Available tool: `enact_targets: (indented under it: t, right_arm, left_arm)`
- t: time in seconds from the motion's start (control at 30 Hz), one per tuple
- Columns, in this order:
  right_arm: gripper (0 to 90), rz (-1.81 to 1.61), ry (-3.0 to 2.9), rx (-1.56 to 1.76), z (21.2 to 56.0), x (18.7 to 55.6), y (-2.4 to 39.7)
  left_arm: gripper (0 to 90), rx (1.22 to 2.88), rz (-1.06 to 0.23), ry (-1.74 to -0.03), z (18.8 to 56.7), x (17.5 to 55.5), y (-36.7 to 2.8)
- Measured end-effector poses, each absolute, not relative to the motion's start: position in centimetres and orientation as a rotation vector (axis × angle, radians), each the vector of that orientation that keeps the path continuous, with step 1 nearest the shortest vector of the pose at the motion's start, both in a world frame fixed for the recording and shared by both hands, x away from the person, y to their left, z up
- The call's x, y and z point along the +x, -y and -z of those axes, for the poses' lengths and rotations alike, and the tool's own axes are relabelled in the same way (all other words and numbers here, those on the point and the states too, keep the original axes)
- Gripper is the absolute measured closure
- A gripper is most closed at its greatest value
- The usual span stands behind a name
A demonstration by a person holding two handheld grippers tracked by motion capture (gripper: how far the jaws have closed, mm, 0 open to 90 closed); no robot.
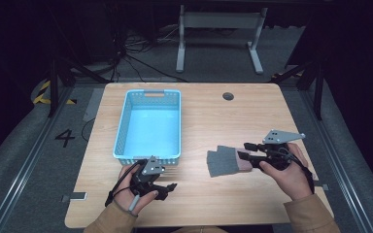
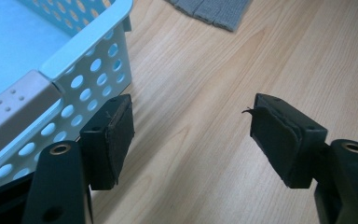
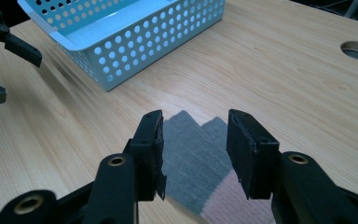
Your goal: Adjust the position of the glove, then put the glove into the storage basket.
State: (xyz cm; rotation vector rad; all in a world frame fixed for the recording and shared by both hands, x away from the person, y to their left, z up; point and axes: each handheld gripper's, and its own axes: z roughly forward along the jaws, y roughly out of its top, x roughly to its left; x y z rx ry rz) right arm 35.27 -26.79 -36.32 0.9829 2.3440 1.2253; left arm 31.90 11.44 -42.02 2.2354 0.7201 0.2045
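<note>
Grey knitted cloth (image 1: 222, 162), with a pinkish band at its near end, lies flat on the wooden table (image 1: 213, 116), right of centre. In the high view we see the right gripper (image 1: 245, 150) held in the right hand (image 1: 287, 171) at the cloth's right edge, jaws apart. A light blue perforated basket (image 1: 147, 125) stands to the left, well apart from the cloth. The left gripper (image 1: 167, 189), held in the left hand (image 1: 131, 191), sits just in front of the basket's near wall, jaws apart.

In the left gripper view we note both jaws spread wide over bare table, with the basket's corner (image 2: 93, 60) beside one jaw and the cloth (image 2: 212, 11) far ahead.

In the right gripper view we see the jaws moderately open, straddling the cloth (image 3: 196, 154) without gripping it; the basket (image 3: 140, 42) stands beyond.
</note>
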Motion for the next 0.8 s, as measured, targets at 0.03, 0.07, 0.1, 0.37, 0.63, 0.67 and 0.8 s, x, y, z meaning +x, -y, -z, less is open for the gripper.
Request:
enact_targets:
  t: [0.03, 0.07, 0.1, 0.37, 0.63, 0.67, 0.8]
  right_arm:
    - [56.9, -1.221, -2.338, 0.991, 36.2, 35.2, 27.2]
    - [56.9, -1.215, -2.328, 0.997, 36.1, 35.1, 27.6]
    - [56.7, -1.214, -2.322, 1.003, 36.0, 35.0, 28.0]
    - [54.5, -1.149, -2.291, 1.102, 35.4, 34.6, 31.6]
    - [51.7, -1.088, -2.279, 1.19, 35.7, 34.6, 34.5]
    - [51.7, -1.079, -2.28, 1.198, 35.8, 34.6, 34.7]
    - [50.5, -1.05, -2.275, 1.235, 36.3, 34.6, 35.8]
  left_arm:
    - [31.2, 2.234, -0.202, -0.72, 42.1, 32.0, -11.4]
    - [31.2, 2.237, -0.202, -0.716, 42.1, 32.0, -11.3]
    - [31.2, 2.239, -0.2, -0.713, 42.1, 32.0, -11.3]
    - [31.2, 2.25, -0.199, -0.711, 42.2, 32.1, -11.2]
    - [31.2, 2.25, -0.198, -0.713, 42.2, 32.1, -11.3]
    - [31.2, 2.249, -0.197, -0.713, 42.2, 32.1, -11.3]
    - [31.2, 2.253, -0.199, -0.709, 42.2, 32.1, -11.2]
